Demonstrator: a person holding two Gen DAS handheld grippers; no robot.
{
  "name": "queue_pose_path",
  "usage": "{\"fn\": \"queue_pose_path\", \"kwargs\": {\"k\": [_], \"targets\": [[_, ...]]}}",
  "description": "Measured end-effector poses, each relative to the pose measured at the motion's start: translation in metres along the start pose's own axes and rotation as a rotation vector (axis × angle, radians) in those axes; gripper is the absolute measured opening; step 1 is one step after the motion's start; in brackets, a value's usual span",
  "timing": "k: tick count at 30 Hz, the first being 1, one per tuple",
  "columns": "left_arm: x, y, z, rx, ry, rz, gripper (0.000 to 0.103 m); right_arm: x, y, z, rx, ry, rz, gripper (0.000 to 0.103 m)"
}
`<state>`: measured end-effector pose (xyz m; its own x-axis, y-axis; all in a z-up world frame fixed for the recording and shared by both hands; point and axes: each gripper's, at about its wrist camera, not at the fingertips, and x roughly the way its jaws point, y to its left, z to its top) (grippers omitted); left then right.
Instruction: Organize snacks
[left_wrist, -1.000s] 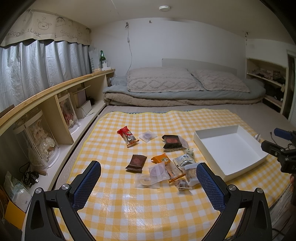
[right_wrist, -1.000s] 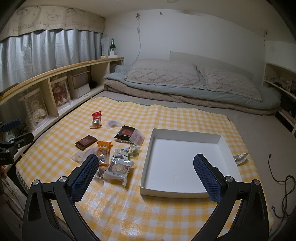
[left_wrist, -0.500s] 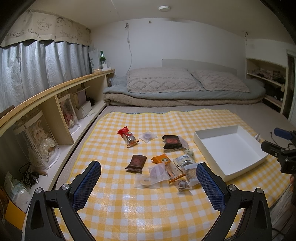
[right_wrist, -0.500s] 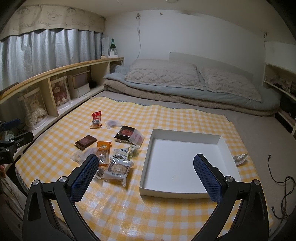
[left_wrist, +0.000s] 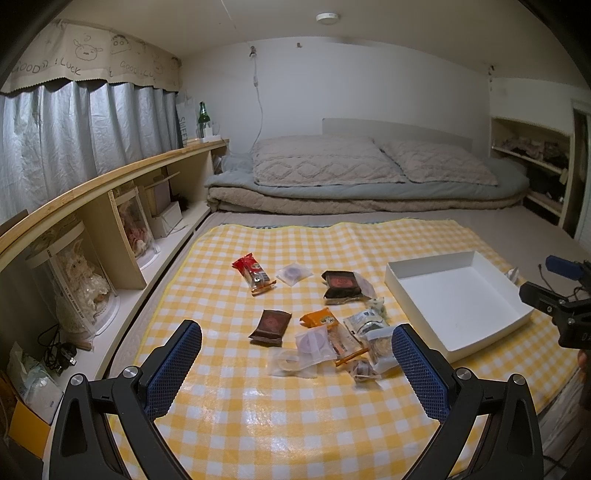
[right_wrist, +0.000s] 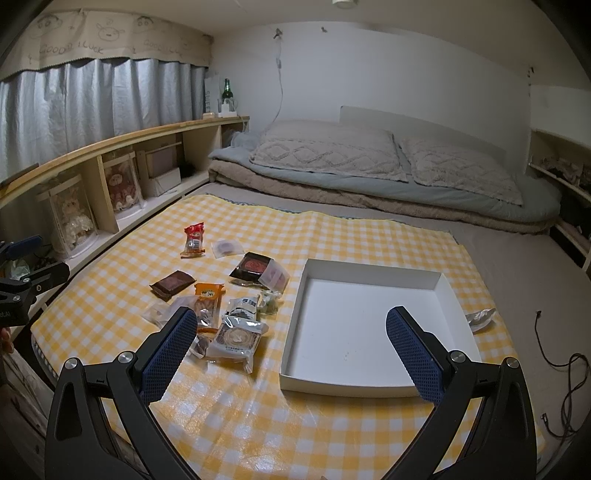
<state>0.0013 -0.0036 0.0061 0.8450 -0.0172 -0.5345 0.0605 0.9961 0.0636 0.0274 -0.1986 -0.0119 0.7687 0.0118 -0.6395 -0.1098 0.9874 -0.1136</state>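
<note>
**Snacks lying loose on the checked cloth, both grippers hovering wide**

The snack packets (left_wrist: 328, 325) are sitting in a scattered cluster on the yellow checked cloth (left_wrist: 258, 424), just beyond and between the blue fingertips of the left gripper (left_wrist: 295, 354), whose jaws are standing spread apart and holding nothing. The white tray (right_wrist: 373, 325) is lying empty on the cloth just right of the cluster. The right gripper (right_wrist: 288, 343) is hanging over the near edge of the tray, its jaws also spread wide and gripping nothing; its left fingertip is showing in front of the nearest packets, its right one in front of the tray's near right corner. A red packet (right_wrist: 194, 236) is lying at the far end of the cluster, apart from the rest. Each gripper is pointing forward over the cloth towards the bedding (left_wrist: 362, 184), clear of every packet.
</note>
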Motion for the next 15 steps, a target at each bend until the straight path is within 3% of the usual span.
{"fn": "queue_pose_path", "kwargs": {"k": [15], "targets": [[0.003,-0.001,0.02,-0.037,-0.057,0.014,0.103,0.002,0.008,0.017,0.005,-0.045,0.019,0.103]]}}
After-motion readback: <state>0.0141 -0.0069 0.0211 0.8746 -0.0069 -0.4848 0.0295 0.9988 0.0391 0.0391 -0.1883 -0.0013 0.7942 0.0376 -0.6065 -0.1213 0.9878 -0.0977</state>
